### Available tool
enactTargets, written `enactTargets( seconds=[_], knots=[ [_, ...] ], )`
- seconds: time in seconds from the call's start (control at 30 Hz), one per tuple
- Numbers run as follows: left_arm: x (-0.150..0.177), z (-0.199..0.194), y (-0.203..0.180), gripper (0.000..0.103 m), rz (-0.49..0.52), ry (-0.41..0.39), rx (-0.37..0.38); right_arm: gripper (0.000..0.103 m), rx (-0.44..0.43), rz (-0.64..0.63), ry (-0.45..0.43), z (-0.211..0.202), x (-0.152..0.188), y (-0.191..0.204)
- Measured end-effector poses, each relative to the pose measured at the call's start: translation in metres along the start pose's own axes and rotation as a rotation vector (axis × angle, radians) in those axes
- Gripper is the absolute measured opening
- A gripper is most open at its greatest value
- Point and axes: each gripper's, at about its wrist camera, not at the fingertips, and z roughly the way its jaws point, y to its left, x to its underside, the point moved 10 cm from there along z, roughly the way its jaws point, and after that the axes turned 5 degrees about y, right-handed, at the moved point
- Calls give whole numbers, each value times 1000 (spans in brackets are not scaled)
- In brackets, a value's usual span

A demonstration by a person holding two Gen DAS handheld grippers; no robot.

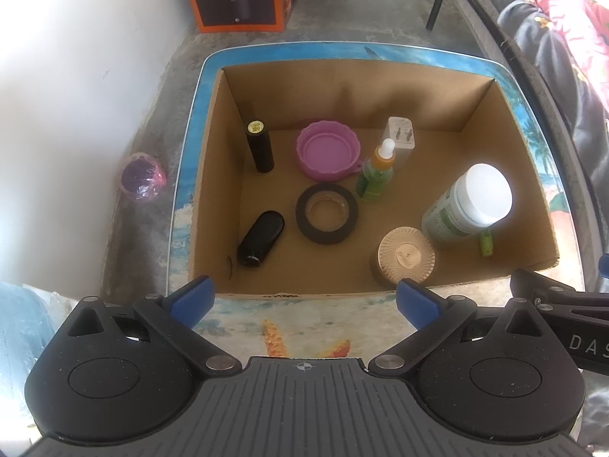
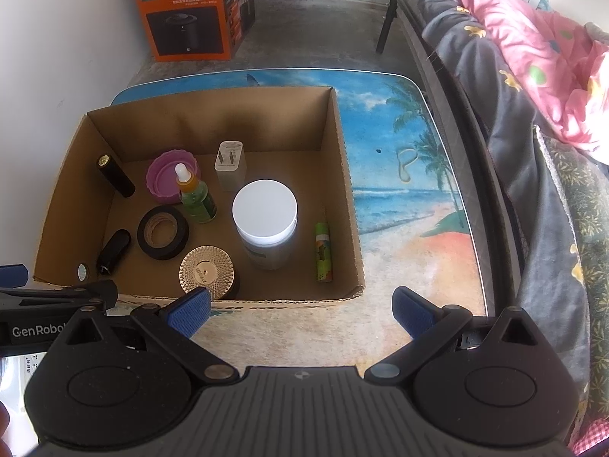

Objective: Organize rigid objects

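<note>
Both tongs, left (image 1: 302, 297) & right (image 2: 300, 310), gape wide w/ nothing held, hovering at near edge of cardboard box (image 2: 348, 205) on bench (image 2: 411, 198), white-lidded jar (image 2: 265, 224) etc inside

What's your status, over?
Left gripper and right gripper open, empty, short of the cardboard box. Bottles, tape roll, white jar inside. Nothing in the way.
</note>
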Motion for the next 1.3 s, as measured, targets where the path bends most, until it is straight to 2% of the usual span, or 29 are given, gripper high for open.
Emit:
enactTargets(
  seconds=[1.3],
  knots=[
    [-2, 5, -4, 102, -2, 15, -5, 103, 0, -8, 3, 4, -3, -4]
  ],
)
